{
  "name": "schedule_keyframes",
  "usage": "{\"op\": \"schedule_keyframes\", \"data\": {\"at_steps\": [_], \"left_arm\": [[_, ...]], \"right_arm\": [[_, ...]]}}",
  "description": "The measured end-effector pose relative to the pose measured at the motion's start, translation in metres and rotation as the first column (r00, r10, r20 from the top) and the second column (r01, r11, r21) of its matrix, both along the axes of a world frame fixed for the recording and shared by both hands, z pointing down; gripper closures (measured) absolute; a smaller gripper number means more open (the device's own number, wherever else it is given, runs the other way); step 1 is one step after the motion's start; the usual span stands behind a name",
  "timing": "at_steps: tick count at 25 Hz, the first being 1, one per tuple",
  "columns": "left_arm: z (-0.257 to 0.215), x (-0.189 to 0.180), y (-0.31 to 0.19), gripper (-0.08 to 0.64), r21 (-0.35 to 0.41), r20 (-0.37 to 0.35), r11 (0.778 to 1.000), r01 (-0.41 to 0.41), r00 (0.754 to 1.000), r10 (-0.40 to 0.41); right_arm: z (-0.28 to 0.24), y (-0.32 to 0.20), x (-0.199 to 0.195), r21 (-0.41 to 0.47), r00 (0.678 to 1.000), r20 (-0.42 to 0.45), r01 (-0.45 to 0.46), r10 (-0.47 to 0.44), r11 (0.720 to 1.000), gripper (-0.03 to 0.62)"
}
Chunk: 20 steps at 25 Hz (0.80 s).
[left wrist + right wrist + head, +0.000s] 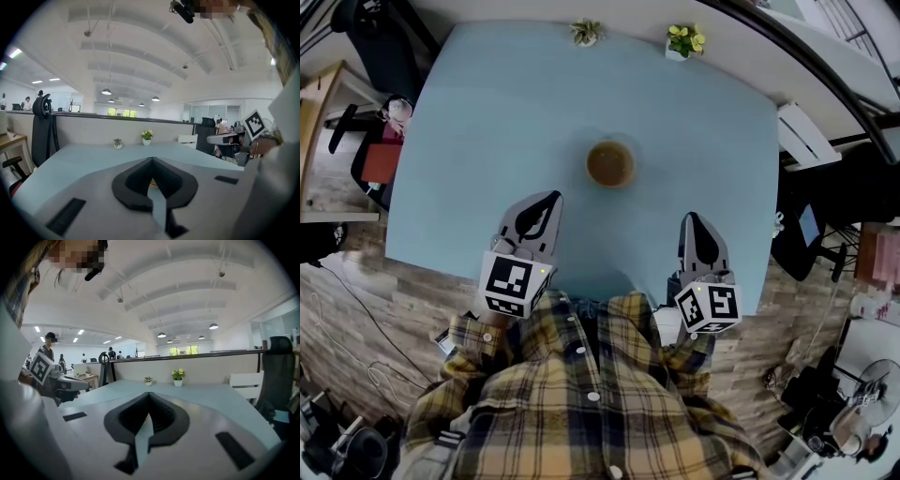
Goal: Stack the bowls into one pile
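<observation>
While your left gripper [549, 197] and right gripper [691, 218] rest shut and empty over the table's [469, 122] near edge, the brown bowls [609, 163] sit ahead between them as one pile, so stacking looks finished.

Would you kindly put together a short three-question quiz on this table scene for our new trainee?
1. True or false: the left tongs and the right tongs are both shut with nothing between them.
2. Where on the pale blue table does the brown round bowl stand? A: near its middle. B: at its left edge. C: on the near edge, touching the right tongs.
3. Fill in the number: ___ small potted plants stand at the table's far edge.

Key: 1 true; 2 A; 3 two.
</observation>
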<state>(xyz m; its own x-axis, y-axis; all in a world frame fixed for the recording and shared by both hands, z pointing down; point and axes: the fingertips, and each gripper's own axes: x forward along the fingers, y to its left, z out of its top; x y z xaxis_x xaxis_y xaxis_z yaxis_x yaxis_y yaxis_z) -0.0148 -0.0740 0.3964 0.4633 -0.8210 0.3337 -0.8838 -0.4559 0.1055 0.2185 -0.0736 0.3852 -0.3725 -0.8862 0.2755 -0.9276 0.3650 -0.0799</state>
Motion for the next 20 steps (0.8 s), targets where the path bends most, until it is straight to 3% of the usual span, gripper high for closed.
{"op": "schedule_keyframes", "data": {"at_steps": [20], "left_arm": [[0.0055,-0.0021,-0.0031,0.569,-0.007,0.004,1.000,0.012,1.000,-0.012]], "right_arm": [[0.0063,-0.0032,0.0024,-0.012,1.000,-0.026,0.001,-0.001,1.000,0.592]]}}
